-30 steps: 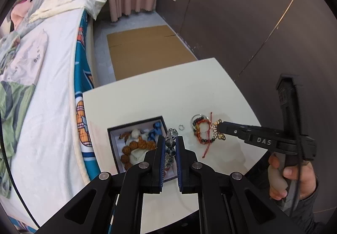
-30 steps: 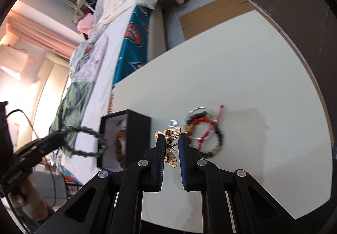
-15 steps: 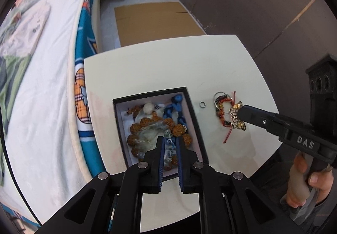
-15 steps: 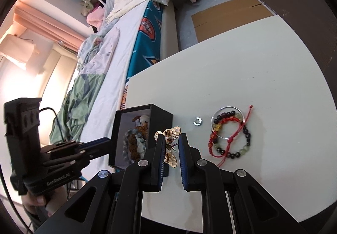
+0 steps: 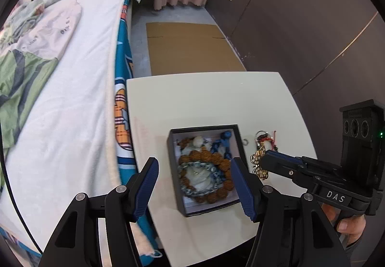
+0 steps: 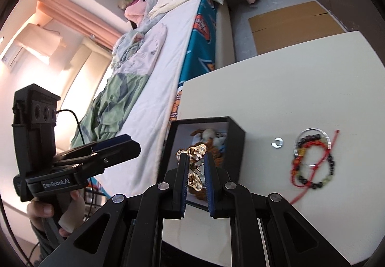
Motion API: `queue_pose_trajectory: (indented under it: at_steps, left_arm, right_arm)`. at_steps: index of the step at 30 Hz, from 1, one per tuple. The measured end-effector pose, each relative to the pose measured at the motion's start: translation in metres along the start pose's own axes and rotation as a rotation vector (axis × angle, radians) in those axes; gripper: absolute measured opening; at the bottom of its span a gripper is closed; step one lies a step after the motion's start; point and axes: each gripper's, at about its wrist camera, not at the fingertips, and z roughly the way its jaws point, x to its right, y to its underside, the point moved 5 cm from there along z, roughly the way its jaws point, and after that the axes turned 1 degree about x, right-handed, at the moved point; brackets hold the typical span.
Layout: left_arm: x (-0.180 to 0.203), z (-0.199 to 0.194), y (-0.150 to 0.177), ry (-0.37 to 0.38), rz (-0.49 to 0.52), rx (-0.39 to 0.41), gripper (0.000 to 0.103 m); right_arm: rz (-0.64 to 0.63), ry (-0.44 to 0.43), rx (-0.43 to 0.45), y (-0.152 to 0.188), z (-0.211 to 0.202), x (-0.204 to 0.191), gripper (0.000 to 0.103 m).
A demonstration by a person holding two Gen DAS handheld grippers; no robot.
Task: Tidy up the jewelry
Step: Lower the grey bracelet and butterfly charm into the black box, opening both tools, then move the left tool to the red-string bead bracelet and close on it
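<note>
Above the black jewelry box on the white table, the left gripper hangs with its blue pads spread wide, one to either side of the box, holding nothing. Inside the box a pale blue chain bracelet lies on a ring of brown beads, with a blue cord piece at the box's 1 o'clock corner. From 4 o'clock in the left view the right gripper reaches in level, its tips just beside the box's right wall; the person's right hand grips its handle. Its pads are pinched narrow on a gold butterfly ornament, which hangs upright between them in front of the box. On the table at 3 o'clock of the box lie a small silver ring and, farther out, a clear bangle tangled with a red cord bracelet and dark beads. The left hand holds its gripper's handle at 8 o'clock in the right view.
</note>
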Motion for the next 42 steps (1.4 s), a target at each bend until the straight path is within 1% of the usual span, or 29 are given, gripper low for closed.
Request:
queue_pose_trajectory:
  at_steps: [5,6,7,8,9,10,12,16,18,23,27,31,37,42]
  left_arm:
    - [-0.007,-0.003,0.002,-0.020,-0.002,-0.003,0.063]
    - [-0.008,-0.004,0.002,-0.022,-0.003,0.001,0.063]
    - [-0.008,-0.006,0.002,-0.023,-0.005,0.008,0.063]
    - [-0.008,-0.008,0.002,-0.020,-0.006,0.012,0.063]
    - [-0.007,-0.010,0.001,-0.014,-0.006,0.017,0.063]
    - [-0.006,-0.012,0.001,-0.012,-0.004,0.019,0.063]
    - [-0.004,-0.014,0.001,-0.009,0.004,0.021,0.063]
    - [0.002,-0.017,0.001,-0.005,0.018,0.027,0.072]
    - [0.006,-0.017,0.001,-0.002,0.026,0.027,0.072]
    - [0.019,-0.013,0.000,0.003,0.041,0.020,0.073]
    - [0.035,-0.007,-0.002,0.012,0.067,0.010,0.073]
    - [0.050,0.000,-0.004,0.012,0.102,-0.004,0.073]
    - [0.073,0.015,-0.005,0.027,0.146,-0.035,0.073]
    - [0.095,0.028,-0.006,0.041,0.181,-0.054,0.073]
  right_arm:
    - [-0.034,-0.020,-0.021,0.002,0.013,-0.016,0.015]
    - [-0.047,-0.011,-0.036,0.004,0.017,-0.019,0.018]
    - [-0.053,-0.006,-0.055,0.005,0.021,-0.021,0.035]
    - [-0.044,-0.003,-0.073,0.006,0.024,-0.021,0.047]
    - [-0.030,0.002,-0.071,0.006,0.025,-0.019,0.068]
    - [-0.026,0.019,-0.054,0.005,0.023,-0.018,0.072]
    - [-0.039,0.046,-0.039,0.004,0.018,-0.016,0.072]
    - [-0.043,0.047,-0.031,0.006,0.003,-0.012,0.072]
    - [-0.046,0.061,-0.023,0.007,-0.003,-0.008,0.072]
    - [-0.020,0.077,0.003,0.004,-0.024,0.012,0.072]
    - [0.017,0.093,0.034,0.000,-0.042,0.033,0.081]
    - [0.043,0.104,0.051,0.000,-0.057,0.049,0.082]
    - [0.089,0.155,0.083,0.001,-0.080,0.079,0.082]
    - [0.129,0.181,0.086,0.003,-0.092,0.100,0.082]
